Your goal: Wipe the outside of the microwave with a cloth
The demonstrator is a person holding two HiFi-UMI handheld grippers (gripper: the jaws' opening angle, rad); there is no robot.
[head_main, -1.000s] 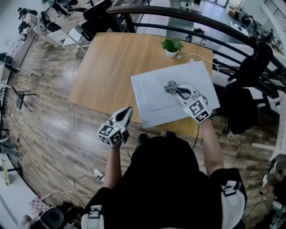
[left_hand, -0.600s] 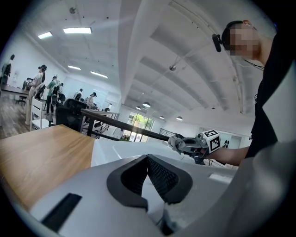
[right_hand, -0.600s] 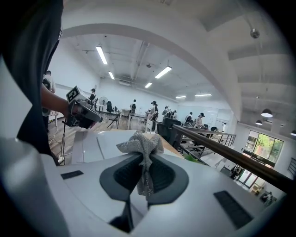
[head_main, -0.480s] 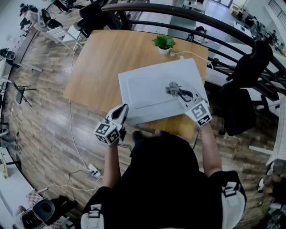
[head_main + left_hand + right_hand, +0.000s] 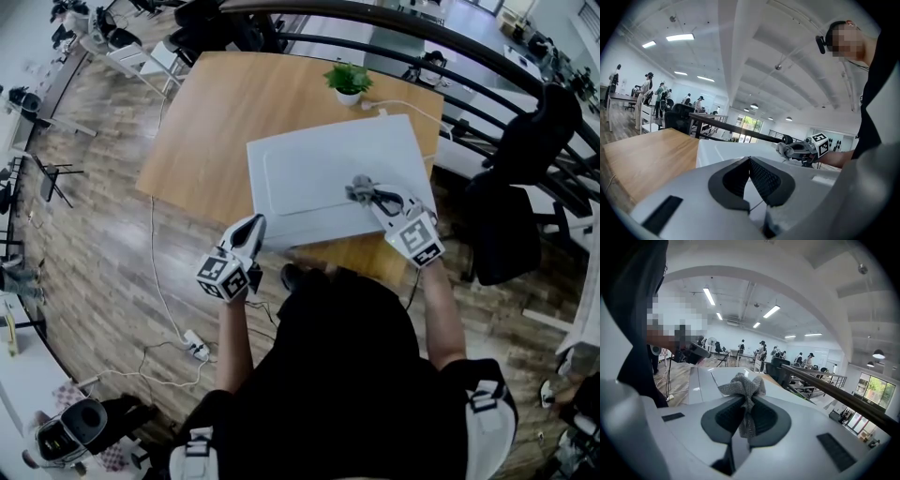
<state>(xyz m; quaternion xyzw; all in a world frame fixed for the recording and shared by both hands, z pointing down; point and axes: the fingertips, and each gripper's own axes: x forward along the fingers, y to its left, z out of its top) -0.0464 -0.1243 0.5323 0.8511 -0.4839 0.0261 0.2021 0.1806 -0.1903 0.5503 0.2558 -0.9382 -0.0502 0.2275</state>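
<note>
Beyond the microwave's [image 5: 328,173] far edge a potted plant [image 5: 348,82] stands on the tabletop [image 5: 216,122], and a white cable [image 5: 405,114] lies along that same edge. Nothing lies on the microwave's top between my two grippers. A dark railing [image 5: 450,47] curves past behind the microwave, and a black chair [image 5: 511,225] sits off its right side.

My right gripper [image 5: 364,193] is over the top of the microwave toward its right edge, its fingers [image 5: 724,416] closed on the grey cloth [image 5: 360,190], which bunches out past the tips. My left gripper [image 5: 255,223] is near the microwave's near left corner, its fingers [image 5: 766,180] brought together with nothing between them.

Only the head view shows the plant, the cable and a power strip [image 5: 195,347] on the floor. The left gripper view looks across the microwave's top to the right gripper and cloth. The right gripper view shows people at desks far behind the microwave.

The tabletop is pale wood, the floor [image 5: 94,216] darker wood planks, and the ceiling is white with strip lights.
</note>
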